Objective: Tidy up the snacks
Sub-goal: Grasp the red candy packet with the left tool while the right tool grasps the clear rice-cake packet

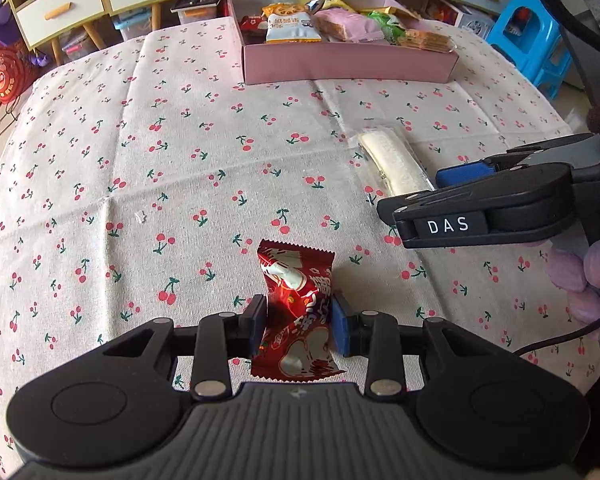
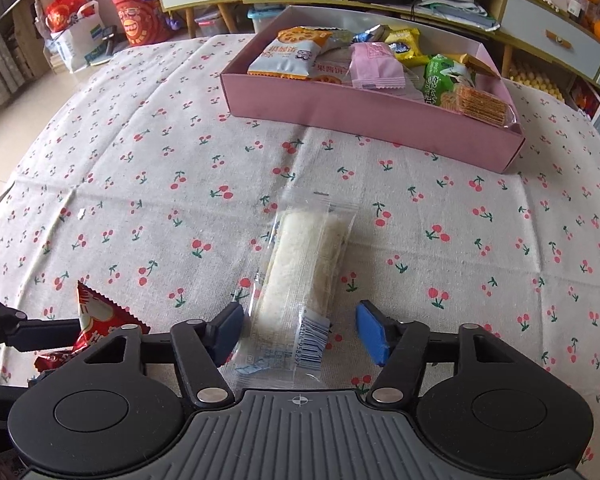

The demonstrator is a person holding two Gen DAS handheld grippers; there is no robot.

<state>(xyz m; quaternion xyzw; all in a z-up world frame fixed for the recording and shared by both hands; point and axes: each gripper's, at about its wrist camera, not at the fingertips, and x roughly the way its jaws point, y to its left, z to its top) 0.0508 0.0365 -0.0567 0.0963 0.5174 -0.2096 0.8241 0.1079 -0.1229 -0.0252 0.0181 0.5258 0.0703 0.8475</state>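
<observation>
The left gripper pinches a light, crinkly red foil snack packet near the table's front edge. The right gripper straddles, untouching, a soft clear-wrapped white cake bar mid-table; grip its middle gently.

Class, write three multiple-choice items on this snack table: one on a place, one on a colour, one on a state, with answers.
1. Where does the white cake bar lie?
A. in the box
B. on the tablecloth, between the right gripper's fingers
C. on the floor

2. What colour is the box?
A. pink
B. green
C. black

3. What is the left gripper doing?
A. hanging open
B. gripping a spoon
C. pinching the red candy wrapper

Answers: B, it rests on the cloth ahead of the right gripper; A, its walls are pink; C, both pads press the wrapper.
</observation>
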